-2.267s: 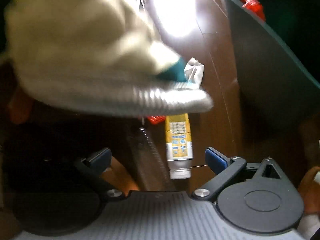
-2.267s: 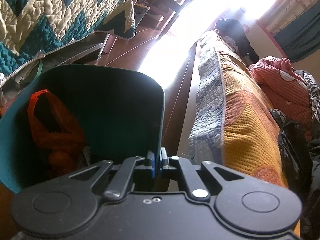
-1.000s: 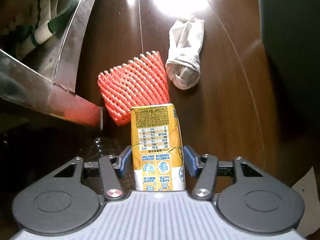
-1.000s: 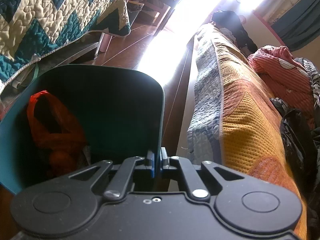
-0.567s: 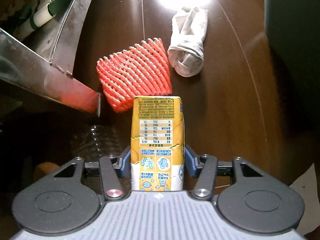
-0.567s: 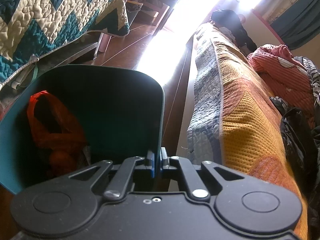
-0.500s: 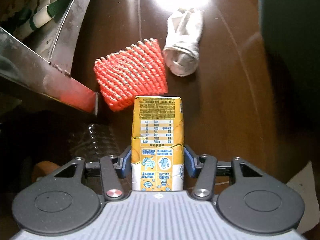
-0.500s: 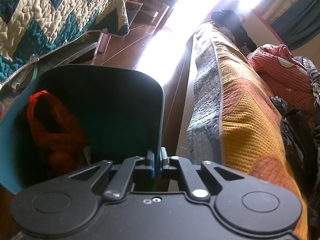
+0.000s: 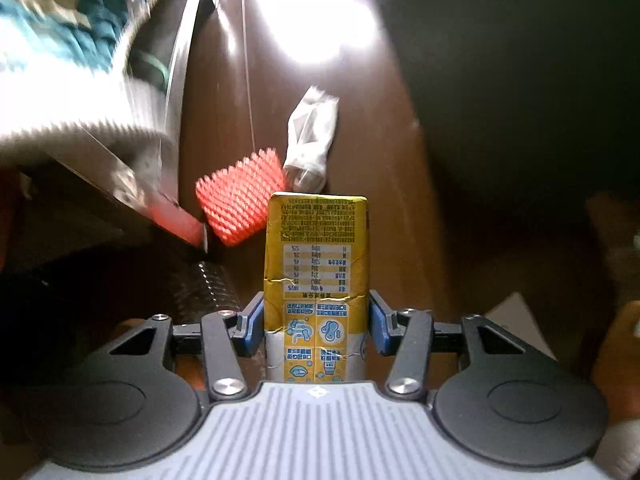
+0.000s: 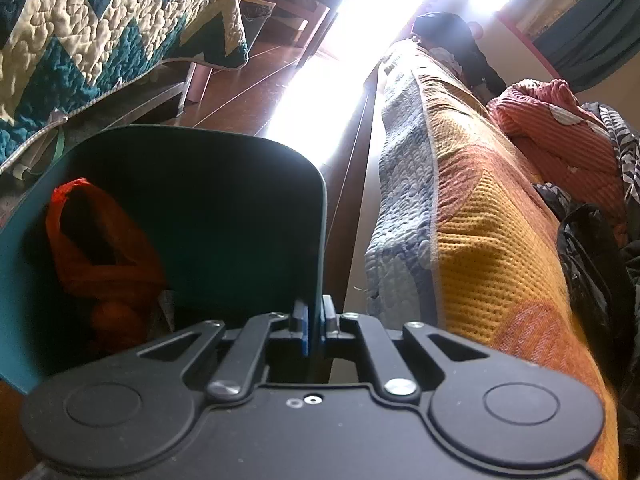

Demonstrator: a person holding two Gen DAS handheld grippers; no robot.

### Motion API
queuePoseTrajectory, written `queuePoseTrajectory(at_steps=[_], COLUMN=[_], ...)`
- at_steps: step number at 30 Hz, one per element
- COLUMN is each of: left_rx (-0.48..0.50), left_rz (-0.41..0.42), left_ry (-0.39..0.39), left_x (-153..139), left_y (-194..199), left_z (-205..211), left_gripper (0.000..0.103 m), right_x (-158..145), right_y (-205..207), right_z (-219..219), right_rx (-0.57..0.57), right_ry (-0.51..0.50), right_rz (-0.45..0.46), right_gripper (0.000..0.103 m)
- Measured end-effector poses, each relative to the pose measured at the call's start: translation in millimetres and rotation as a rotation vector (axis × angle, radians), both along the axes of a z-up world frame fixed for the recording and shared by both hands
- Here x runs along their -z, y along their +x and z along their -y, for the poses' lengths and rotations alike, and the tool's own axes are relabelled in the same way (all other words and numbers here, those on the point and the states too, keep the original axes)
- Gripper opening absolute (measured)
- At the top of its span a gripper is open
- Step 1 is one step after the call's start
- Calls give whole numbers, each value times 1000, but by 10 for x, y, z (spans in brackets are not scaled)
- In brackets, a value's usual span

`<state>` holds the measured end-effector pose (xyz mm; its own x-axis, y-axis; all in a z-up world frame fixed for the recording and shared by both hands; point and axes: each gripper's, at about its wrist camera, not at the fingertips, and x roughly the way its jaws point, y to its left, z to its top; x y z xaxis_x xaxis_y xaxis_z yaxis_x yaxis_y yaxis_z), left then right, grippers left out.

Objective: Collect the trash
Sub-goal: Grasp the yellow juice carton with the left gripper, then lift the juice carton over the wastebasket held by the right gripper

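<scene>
Teal bin [image 10: 240,208] tilted toward the right-wrist camera, orange bag [image 10: 100,256] inside; right gripper [image 10: 316,330] closed on its rim. Left gripper [image 9: 316,320] clamps a yellow carton [image 9: 316,272] on both sides, long axis pointing straight away from the camera, above the wood floor [image 9: 380,208]. Beyond it on the floor: orange foam net [image 9: 240,200], crumpled white wrapper [image 9: 310,136].

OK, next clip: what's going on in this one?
A person with a claw in each hand is picking litter off a dark wooden floor. The left claw is clamped on a yellow drink carton. A red foam net and a crumpled white wrapper lie on the floor beyond it. The right claw grips the rim of a teal bin that has an orange bag inside.
</scene>
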<state>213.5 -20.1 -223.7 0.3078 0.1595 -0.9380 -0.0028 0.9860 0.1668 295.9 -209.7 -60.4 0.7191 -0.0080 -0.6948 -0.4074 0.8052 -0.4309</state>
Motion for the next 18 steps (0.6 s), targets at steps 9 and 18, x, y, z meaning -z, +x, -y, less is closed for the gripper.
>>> queuePoseTrajectory(at_steps=[9, 18], left_rx=[66, 116], left_rz=[109, 230], left_ry=[-28, 34], left_x=[-864, -1628], left_y=[-293, -233], left_z=[116, 224], left_gripper=[50, 50], right_x=[-8, -21], right_y=[-25, -58], right_z=[16, -30], right_rx=[-12, -21], right_ry=[3, 0], right_rz=[7, 10], right_gripper=[5, 5])
